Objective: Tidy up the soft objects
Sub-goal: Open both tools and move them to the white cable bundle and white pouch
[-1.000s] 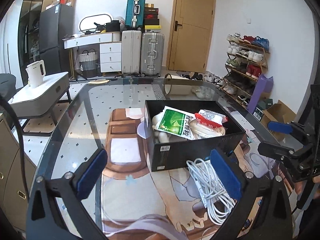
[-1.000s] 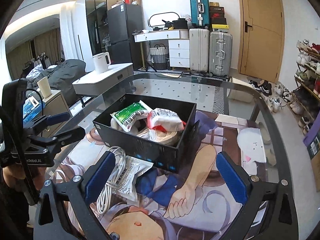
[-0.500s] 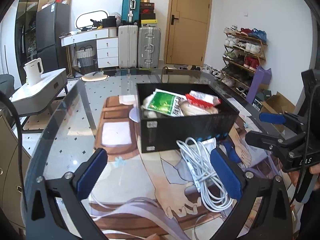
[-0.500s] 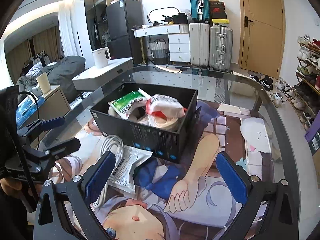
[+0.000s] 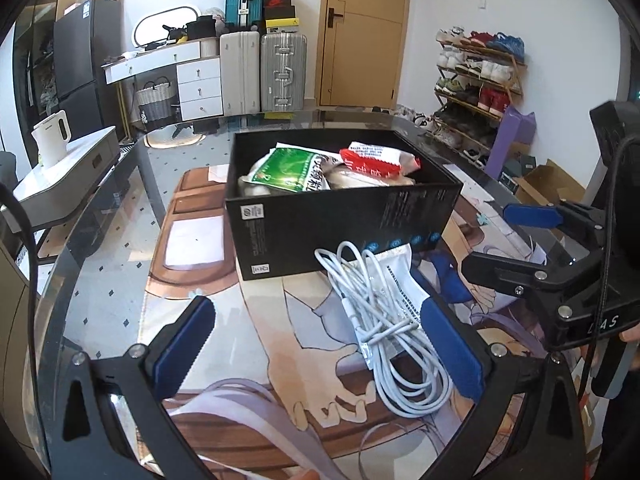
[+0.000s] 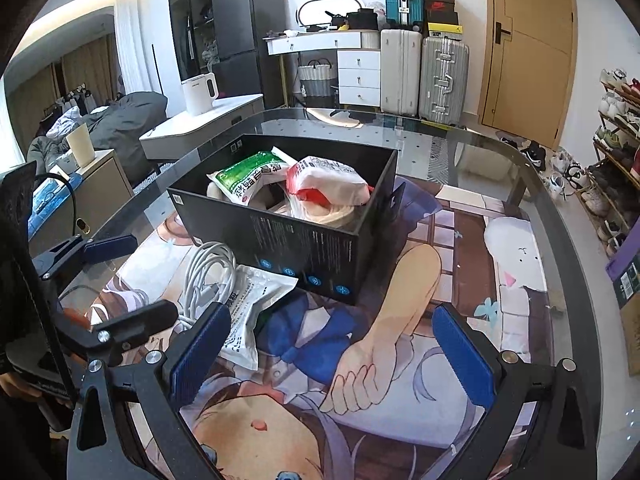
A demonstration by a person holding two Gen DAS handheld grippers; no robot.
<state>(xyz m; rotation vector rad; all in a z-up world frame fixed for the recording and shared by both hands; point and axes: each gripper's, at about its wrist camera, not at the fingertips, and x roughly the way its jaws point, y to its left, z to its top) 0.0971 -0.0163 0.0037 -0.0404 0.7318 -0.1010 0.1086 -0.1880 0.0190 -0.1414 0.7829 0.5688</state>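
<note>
We read the white cable bundle (image 5: 384,320) as the next soft thing to put away: it lies loosely coiled on the printed mat, partly on top of a white foil pouch (image 5: 396,280), both just in front of the black box (image 5: 340,216). We expect the cable to be light and floppy, its loops apt to slide apart and trail, so we would pinch across the middle where several strands cross rather than catch a single outer loop. The pouch looks thin, smooth and probably slippery; it will likely bend, and we would take it by an edge. Our left gripper (image 5: 316,344) hangs above the mat with its jaws spread wide and holding nothing, one blue pad right beside the coil. Our right gripper (image 6: 332,348) is likewise wide apart and empty, its near pad over the pouch's corner. The box already holds a green packet (image 5: 288,168) and a red-and-white packet (image 5: 376,156), leaving little room on the glass table (image 5: 104,280).
</note>
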